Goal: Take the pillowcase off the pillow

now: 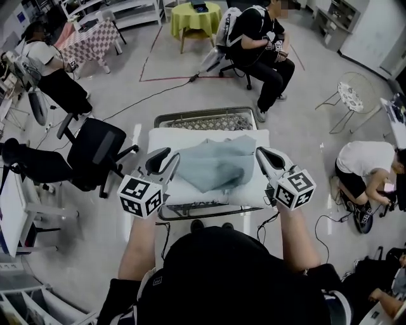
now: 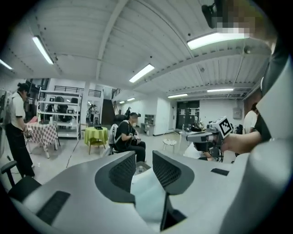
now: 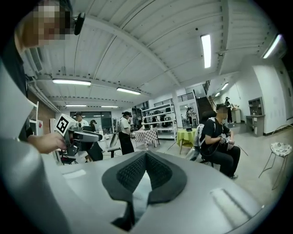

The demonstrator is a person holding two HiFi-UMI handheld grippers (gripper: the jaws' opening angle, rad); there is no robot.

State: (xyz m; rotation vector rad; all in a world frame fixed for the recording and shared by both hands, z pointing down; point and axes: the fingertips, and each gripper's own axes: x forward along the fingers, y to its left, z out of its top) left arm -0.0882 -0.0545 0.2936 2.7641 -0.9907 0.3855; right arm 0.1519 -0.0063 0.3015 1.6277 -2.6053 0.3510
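A white pillow [image 1: 190,136] lies on a small wire-topped table [image 1: 206,118] straight ahead in the head view. A grey-blue pillowcase [image 1: 216,164] is spread crumpled over its middle. My left gripper [image 1: 170,159] hovers at the pillowcase's left edge, and its jaws stand apart. In the left gripper view the left gripper [image 2: 144,160] has pale cloth [image 2: 149,192] low in the gap, with the pads off it. My right gripper [image 1: 260,153] is at the pillowcase's right corner. In the right gripper view the right gripper [image 3: 145,157] has its tips together, and pale cloth [image 3: 141,192] runs up into them.
A black office chair [image 1: 95,152] stands close to the table's left. One person sits on a chair [image 1: 260,44] behind the table, and another crouches on the floor [image 1: 368,165] to the right. A yellow-green table [image 1: 195,16] is at the back, and cables cross the floor.
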